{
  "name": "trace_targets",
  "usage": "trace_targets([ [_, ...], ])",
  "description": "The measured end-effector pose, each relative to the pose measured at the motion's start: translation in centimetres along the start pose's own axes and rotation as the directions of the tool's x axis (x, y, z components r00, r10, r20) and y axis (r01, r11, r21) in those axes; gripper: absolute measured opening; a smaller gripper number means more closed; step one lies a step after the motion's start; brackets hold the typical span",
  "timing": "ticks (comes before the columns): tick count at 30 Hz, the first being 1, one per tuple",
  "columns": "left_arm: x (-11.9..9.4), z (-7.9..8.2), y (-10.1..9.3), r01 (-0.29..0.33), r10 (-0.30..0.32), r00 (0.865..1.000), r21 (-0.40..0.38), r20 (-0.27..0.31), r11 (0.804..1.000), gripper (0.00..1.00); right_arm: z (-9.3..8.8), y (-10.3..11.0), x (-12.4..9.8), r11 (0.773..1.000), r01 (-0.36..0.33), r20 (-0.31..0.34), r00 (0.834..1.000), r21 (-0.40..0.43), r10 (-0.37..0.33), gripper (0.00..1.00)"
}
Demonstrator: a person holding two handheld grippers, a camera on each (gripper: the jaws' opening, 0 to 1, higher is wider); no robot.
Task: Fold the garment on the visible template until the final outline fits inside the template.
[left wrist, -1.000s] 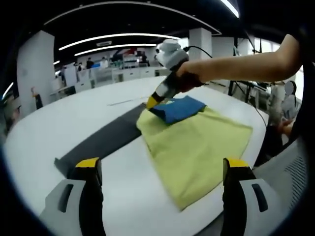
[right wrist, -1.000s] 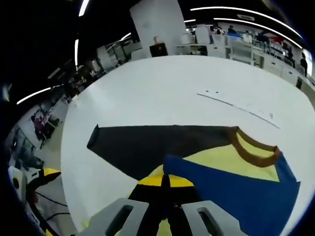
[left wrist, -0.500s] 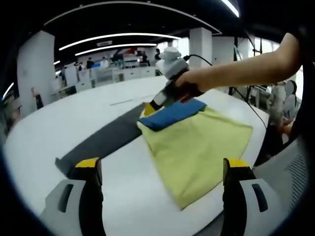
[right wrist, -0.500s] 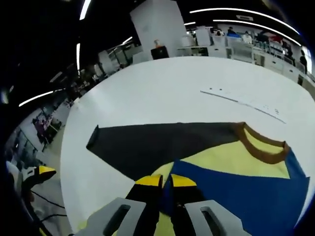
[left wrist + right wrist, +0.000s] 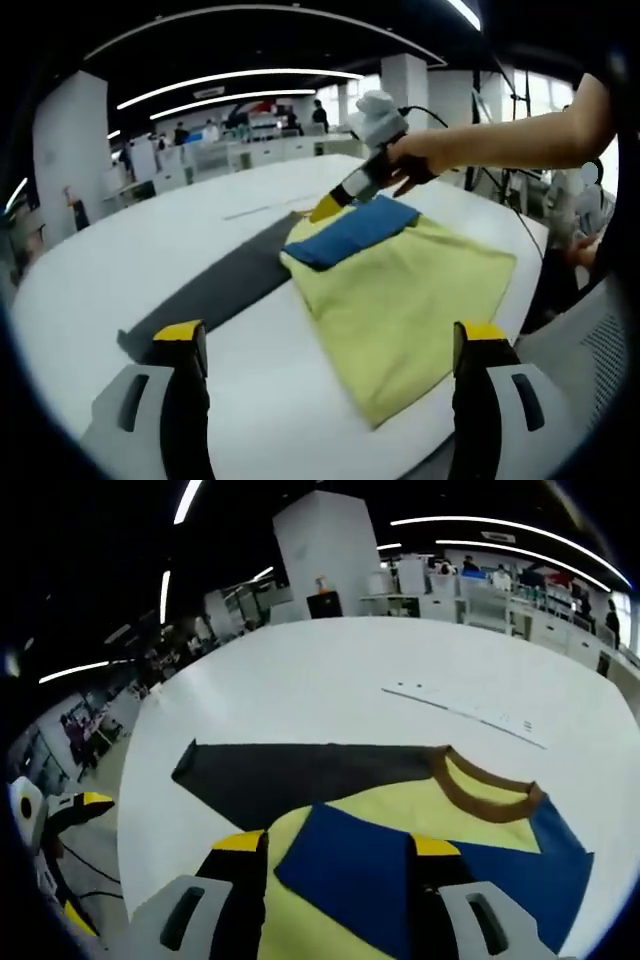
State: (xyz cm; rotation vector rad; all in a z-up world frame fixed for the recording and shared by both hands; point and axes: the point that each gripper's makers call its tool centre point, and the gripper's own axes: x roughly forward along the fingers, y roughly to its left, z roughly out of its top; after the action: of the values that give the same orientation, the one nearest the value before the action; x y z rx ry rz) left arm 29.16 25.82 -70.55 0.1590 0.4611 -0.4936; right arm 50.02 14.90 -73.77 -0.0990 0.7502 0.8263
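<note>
- The garment [image 5: 400,290], a yellow shirt with a blue sleeve [image 5: 350,232] folded across its top, lies flat on the white worktop [image 5: 120,270]; in the right gripper view its brown collar [image 5: 485,790] shows at the far edge of the garment [image 5: 400,810].
- The dark grey template [image 5: 215,290] lies on the worktop as a long strip; the garment covers one end of it and the rest of the strip runs out bare from the garment's collar side [image 5: 290,775].
- The left gripper [image 5: 325,350] has its yellow-tipped fingers [image 5: 180,335] spread wide and released, held over the worktop on the near side of the garment, touching no cloth.
- The right gripper [image 5: 335,845] stands with its fingers [image 5: 240,842] apart and released, above the blue sleeve [image 5: 350,865]; nothing is held between them.
- In the left gripper view a person's hand [image 5: 420,160] carries the right gripper [image 5: 330,208] just above the garment's far edge, beside the blue sleeve.
- A thin pale strip [image 5: 460,712] lies on the worktop beyond the garment, well apart from it.
</note>
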Motion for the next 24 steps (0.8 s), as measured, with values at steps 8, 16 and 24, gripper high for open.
trace_targets([
  [8,0.0,0.1,0.2,-0.004,0.004,1.0,-0.005,0.003,1.0,0.99,-0.8,-2.7,-3.9,1.0,0.023,0.031,0.999,0.014,-0.023,0.7],
  [16,0.0,0.5,0.1,0.002,-0.002,1.0,-0.004,0.01,1.0,0.99,-2.7,-5.1,-7.3,0.998,0.04,0.037,0.998,0.04,-0.041,0.78],
  [24,0.0,1.0,0.0,0.01,-0.009,1.0,-0.004,0.021,1.0,0.99,-4.2,-7.4,-10.8,0.992,0.073,0.07,0.994,0.105,-0.081,0.74],
])
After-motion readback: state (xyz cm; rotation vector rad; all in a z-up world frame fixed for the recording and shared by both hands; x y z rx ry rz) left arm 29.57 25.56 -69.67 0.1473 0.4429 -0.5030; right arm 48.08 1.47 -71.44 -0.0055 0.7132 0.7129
